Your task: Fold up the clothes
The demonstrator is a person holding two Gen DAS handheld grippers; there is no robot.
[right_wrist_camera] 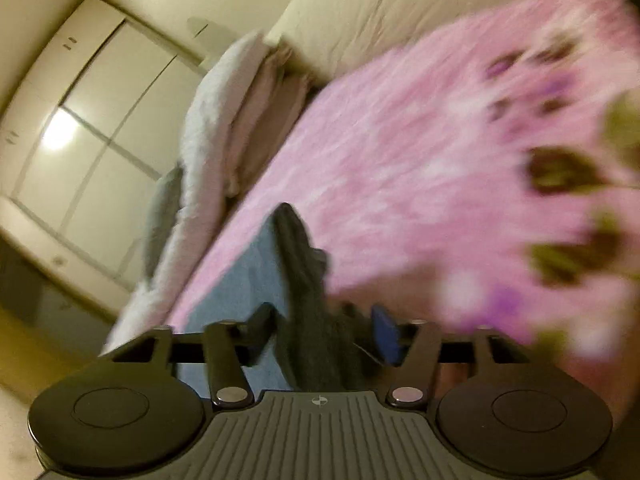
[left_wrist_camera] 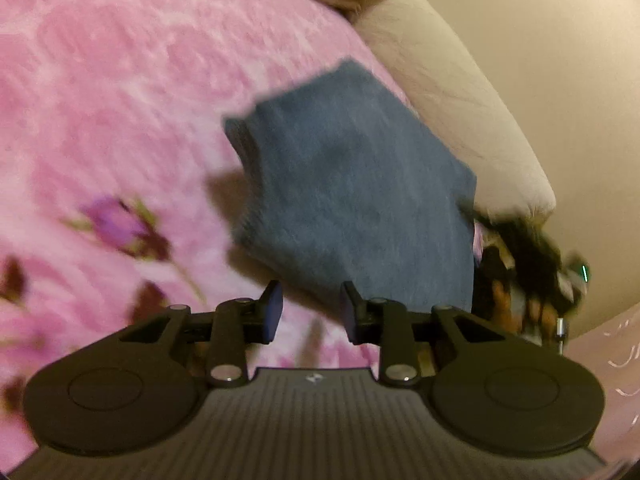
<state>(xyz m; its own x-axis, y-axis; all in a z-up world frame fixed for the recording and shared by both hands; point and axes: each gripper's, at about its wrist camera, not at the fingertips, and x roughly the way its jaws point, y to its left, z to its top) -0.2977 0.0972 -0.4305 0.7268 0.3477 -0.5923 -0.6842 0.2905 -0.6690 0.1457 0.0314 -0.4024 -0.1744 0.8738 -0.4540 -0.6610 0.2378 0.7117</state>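
- A fluffy pink blanket (left_wrist_camera: 120,92) with purple flowers and dark leaves is covering the bed, and it is serving here as the landmark.
- A blue folded cloth (left_wrist_camera: 352,184) is lying on the pink blanket, near the blanket's edge by the cream headboard (left_wrist_camera: 460,92).
- The left gripper (left_wrist_camera: 310,312) is hovering just over the blanket at the near edge of the blue cloth; its jaws are standing partly apart and nothing is sitting between the pads.
- In the right wrist view, the right gripper (right_wrist_camera: 324,334) is holding its jaws spread wide; a dark grey garment (right_wrist_camera: 308,280) is lying between them on top of the blue cloth, and the pads are not pressing it.
- Beyond the blanket's far edge, a pile of pale folded bedding (right_wrist_camera: 236,120) is resting against the cream headboard.
- Past that bedding, away from the blanket, white wardrobe doors (right_wrist_camera: 92,128) are reflecting a round lamp glare.
- A dark blurred shape (left_wrist_camera: 528,264) is showing at the blanket's edge beside the blue cloth; I cannot tell what it is.
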